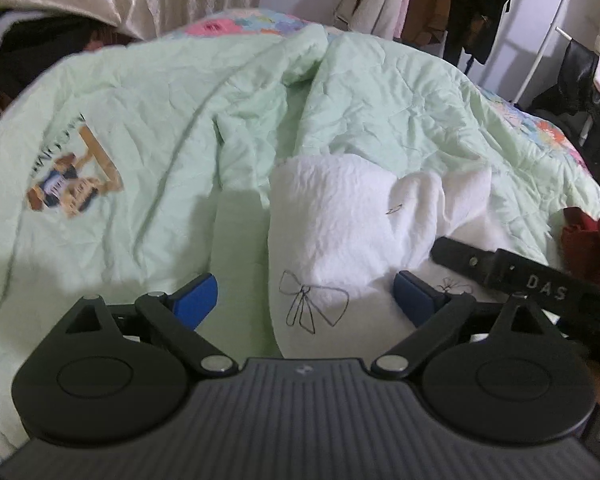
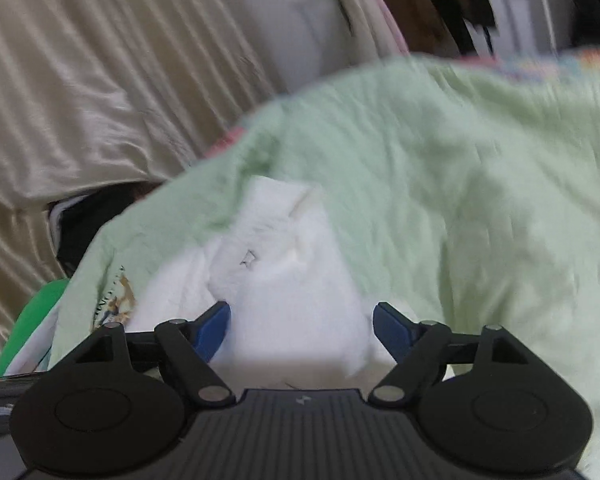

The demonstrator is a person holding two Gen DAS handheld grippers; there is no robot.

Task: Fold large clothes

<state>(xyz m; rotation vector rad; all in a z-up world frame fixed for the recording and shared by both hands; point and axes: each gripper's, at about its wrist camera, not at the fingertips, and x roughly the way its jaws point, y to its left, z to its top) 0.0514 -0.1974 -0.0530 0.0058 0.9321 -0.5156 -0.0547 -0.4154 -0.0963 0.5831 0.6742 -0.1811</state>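
Left gripper and right gripper, both spread wide.
White fleece garment lies mid-frame between the blue fingers, on the pale green quilt.

The quilt was pale mint green, creased all over, with a printed cartoon figure in brown, blue and orange and dark lettering beside it. Under it the bed cover showed a floral pattern in pink, blue and orange. The fluffy garment was white, marked with thin black line-drawn bows. Each claw had blue fingers on black arms. The curtain was shiny cream with vertical stripes. A dark red cloth lay at the right edge.
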